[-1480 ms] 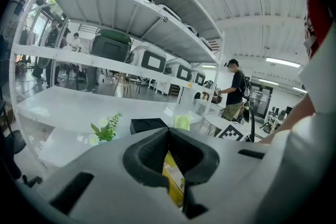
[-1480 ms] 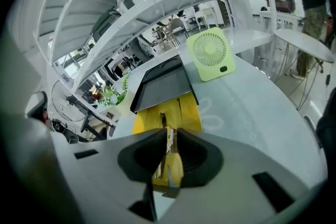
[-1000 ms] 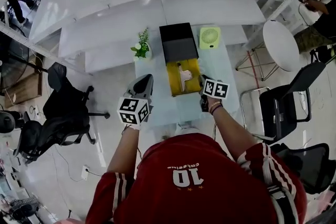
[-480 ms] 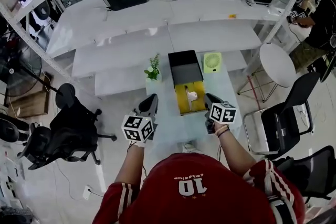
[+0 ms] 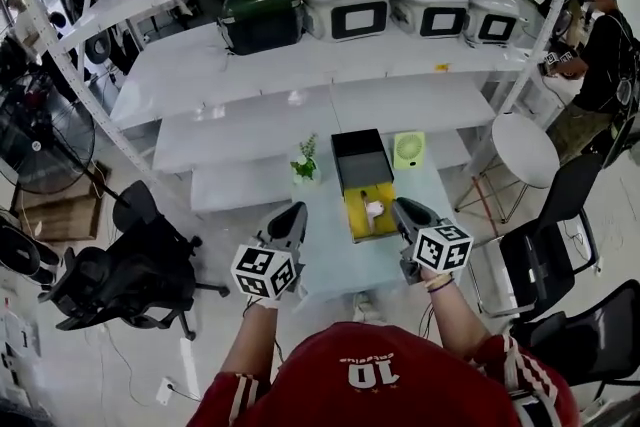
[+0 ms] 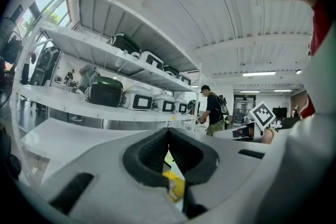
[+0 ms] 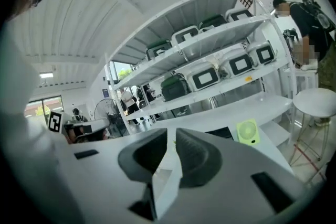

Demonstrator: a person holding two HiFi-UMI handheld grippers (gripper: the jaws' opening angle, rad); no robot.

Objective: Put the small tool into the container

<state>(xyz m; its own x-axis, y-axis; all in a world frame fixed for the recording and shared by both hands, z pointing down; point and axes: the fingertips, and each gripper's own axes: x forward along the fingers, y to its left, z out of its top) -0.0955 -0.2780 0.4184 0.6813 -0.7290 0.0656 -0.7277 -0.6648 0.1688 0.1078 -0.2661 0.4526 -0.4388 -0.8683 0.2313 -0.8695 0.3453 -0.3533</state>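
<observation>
On the small table (image 5: 330, 255) a yellow open container (image 5: 366, 217) stands in front of a black box (image 5: 361, 158). Inside the yellow container lies a small white tool (image 5: 374, 209). My left gripper (image 5: 293, 213) hovers left of the container, jaws closed on nothing. My right gripper (image 5: 401, 207) hangs just right of the container, also shut and empty. The left gripper view has the left gripper (image 6: 168, 131) with pads meeting, and a patch of the yellow container (image 6: 176, 186) shows below them. In the right gripper view only a sliver shows between the pads of the right gripper (image 7: 171, 136).
A green fan (image 5: 408, 150) and a small potted plant (image 5: 305, 162) stand at the table's far end. White shelving (image 5: 330, 105) with grey cases rises behind. Black office chairs (image 5: 130, 265) are to the left, a round stool (image 5: 528, 152) and a standing person (image 5: 600, 45) to the right.
The head view has tilted up, showing more shelving. Both grippers have drawn back from the container's sides toward the table's near end. The tool stays in the yellow container.
</observation>
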